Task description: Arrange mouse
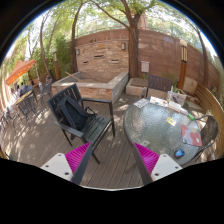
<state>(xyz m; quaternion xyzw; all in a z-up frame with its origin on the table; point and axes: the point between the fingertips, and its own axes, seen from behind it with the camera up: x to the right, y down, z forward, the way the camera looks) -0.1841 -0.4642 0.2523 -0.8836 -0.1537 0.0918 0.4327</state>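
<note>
Gripper view: an outdoor patio seen from above desk height, looking forward along the tongs [113, 160].
Tongs: spread wide with nothing between them, both pink pads [77, 157] showing, hanging in the air over the paved ground [40, 140].
Just ahead: a black chair [78, 112] sits right beyond the left finger, its seat and frame closest of anything to the tongs.
Desk: a round glass-topped desk [150, 125] stands ahead and to the right, beyond the right finger.
Mouse: here's the target, I judge, a small dark blue thing [179, 153] near the desk's near rim; too small to be sure of its outline.
On the desk: coloured papers or packets [190, 130] lie just beyond the mouse, toward the middle of the glass.
Further out: a brick wall [105, 55], trees and more chairs on the far side, well apart from the work.
Stage: approach not yet begun in earnest, judging by the gap to the desk.
Risk: swinging right, the left finger could clip the chair; a steep descent could knock the mouse off the rim or skid on the glass.
Risk two: the papers crowd the mouse's far side, so a long reach could drag them.
Room: open air between chair and desk gives a clear lane; the near rim is the boundary to respect.
</note>
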